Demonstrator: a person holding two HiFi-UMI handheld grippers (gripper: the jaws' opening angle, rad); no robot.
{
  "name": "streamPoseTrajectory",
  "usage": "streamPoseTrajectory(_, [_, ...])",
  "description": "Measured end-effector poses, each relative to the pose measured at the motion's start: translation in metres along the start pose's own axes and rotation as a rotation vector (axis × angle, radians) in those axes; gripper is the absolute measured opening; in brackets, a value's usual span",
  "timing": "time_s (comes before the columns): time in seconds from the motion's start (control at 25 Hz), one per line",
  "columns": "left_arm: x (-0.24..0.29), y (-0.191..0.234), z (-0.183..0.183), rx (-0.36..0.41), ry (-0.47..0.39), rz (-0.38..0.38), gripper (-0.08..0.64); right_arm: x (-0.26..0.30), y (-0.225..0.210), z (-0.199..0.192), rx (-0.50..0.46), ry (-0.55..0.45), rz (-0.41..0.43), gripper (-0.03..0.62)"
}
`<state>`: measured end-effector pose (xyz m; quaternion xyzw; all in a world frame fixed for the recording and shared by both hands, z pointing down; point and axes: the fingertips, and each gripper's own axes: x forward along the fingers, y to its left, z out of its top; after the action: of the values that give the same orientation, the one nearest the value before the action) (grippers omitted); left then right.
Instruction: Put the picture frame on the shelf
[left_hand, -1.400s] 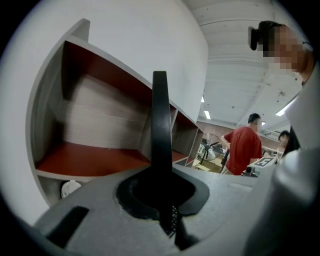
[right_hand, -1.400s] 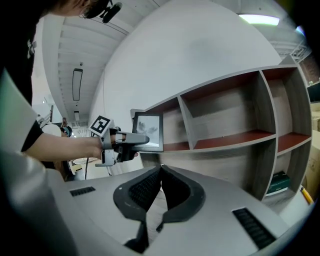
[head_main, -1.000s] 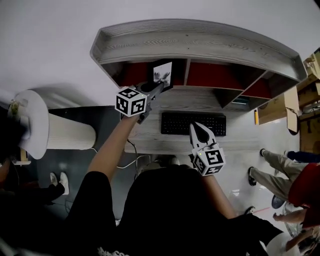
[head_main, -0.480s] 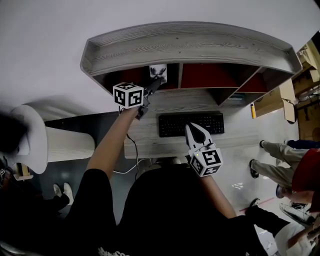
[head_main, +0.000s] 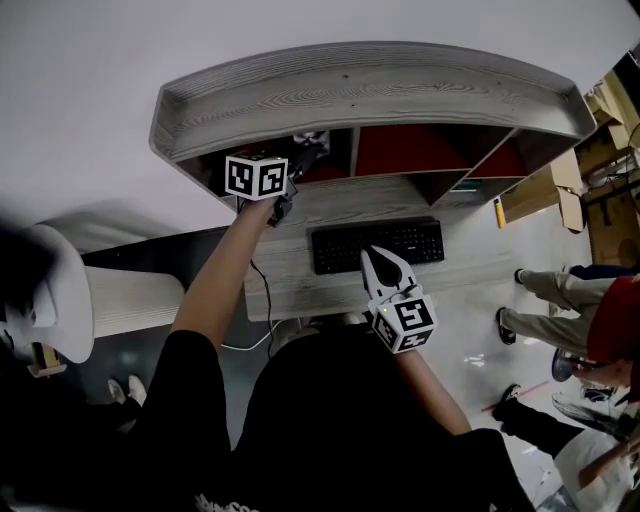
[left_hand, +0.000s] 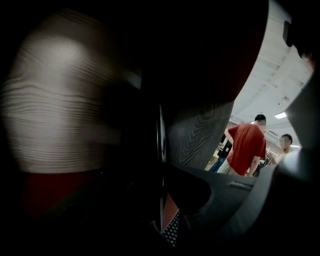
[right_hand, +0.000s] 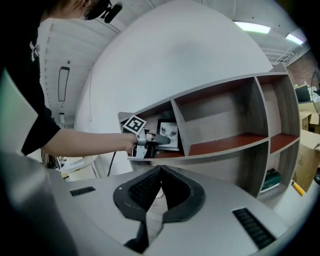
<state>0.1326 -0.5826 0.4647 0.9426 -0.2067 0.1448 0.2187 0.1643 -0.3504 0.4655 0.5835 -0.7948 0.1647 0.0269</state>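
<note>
Grey right hand-held gripper (head_main: 377, 258), pressed together and empty, waits nearest. Ahead, the left hand-held gripper (head_main: 308, 152) has carried the picture frame (right_hand: 170, 131) into the shelf (head_main: 350, 90). Its jaws have just been spreading around it, so release seems under way.

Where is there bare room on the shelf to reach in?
The middle bay, between its two dividers, is bare to its red floor. The left bay is crowded: the picture frame is there between the jaws of the left gripper, which have just been opening.

Left gripper view murky, fisheye-bent edges (ceiling lights (right_hand: 252, 26) glare)
</note>
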Motion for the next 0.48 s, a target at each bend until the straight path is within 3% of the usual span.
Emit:
streamPoseTrajectory(0.12, [0.002, 0.006, 0.001, 0.005, 0.011, 0.026, 0.073, 0.002, 0.005, -0.002, -0.004, 0.007, 0.001, 0.012])
streamPoseTrajectory(0.4, [0.005, 0.03, 0.001, 0.065, 0.039, 0.186, 0.223, -0.005, -0.009, -0.004, 0.018, 0.001, -0.052, 0.012])
streamPoseTrajectory(0.48, [0.006, 0.033, 0.0, 0.074, 0.046, 0.213, 0.236, -0.009, -0.014, -0.005, 0.024, -0.001, -0.072, 0.012])
